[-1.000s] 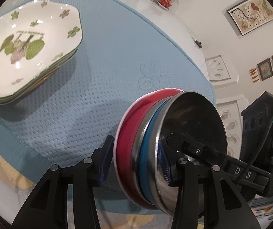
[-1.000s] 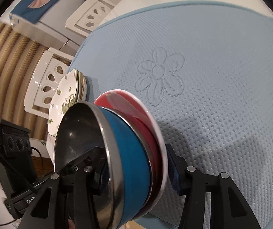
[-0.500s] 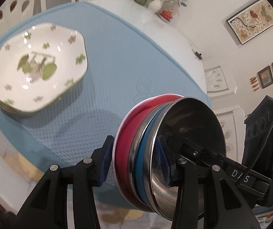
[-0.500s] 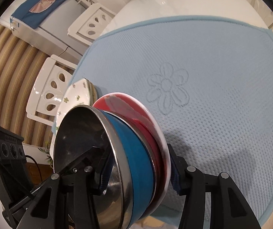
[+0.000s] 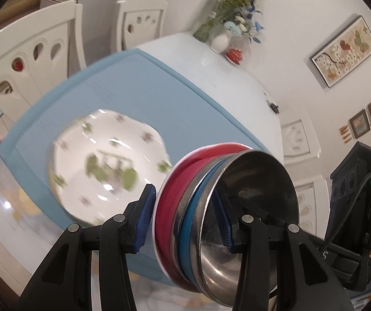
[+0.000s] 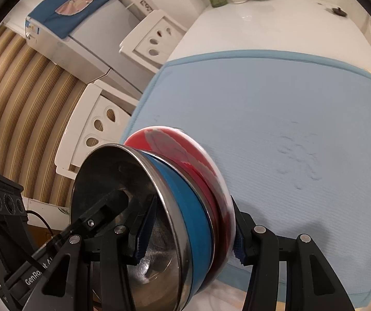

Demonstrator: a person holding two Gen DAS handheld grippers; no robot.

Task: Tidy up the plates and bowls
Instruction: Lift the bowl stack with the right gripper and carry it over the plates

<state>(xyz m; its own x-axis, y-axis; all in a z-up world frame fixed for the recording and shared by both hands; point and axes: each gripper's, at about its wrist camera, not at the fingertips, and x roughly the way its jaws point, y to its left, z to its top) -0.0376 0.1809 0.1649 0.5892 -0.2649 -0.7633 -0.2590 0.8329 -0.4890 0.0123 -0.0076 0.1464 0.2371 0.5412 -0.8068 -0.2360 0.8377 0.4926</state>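
White lettering "GenRo…" stands on the other hand-held gripper's black body [image 6: 36, 276]; the rest is cut off.

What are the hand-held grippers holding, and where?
Both clamp one nested bowl stack at opposite rims. Left hand-held gripper: one pad on the red bowl's outside, the other inside the steel bowl. Right hand-held gripper grips likewise.

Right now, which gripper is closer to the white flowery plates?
Left. The left gripper, clamping the stacked bowls, hangs just beside the flowery plates. The right gripper grips the same stack from its other side; its camera shows no plates.
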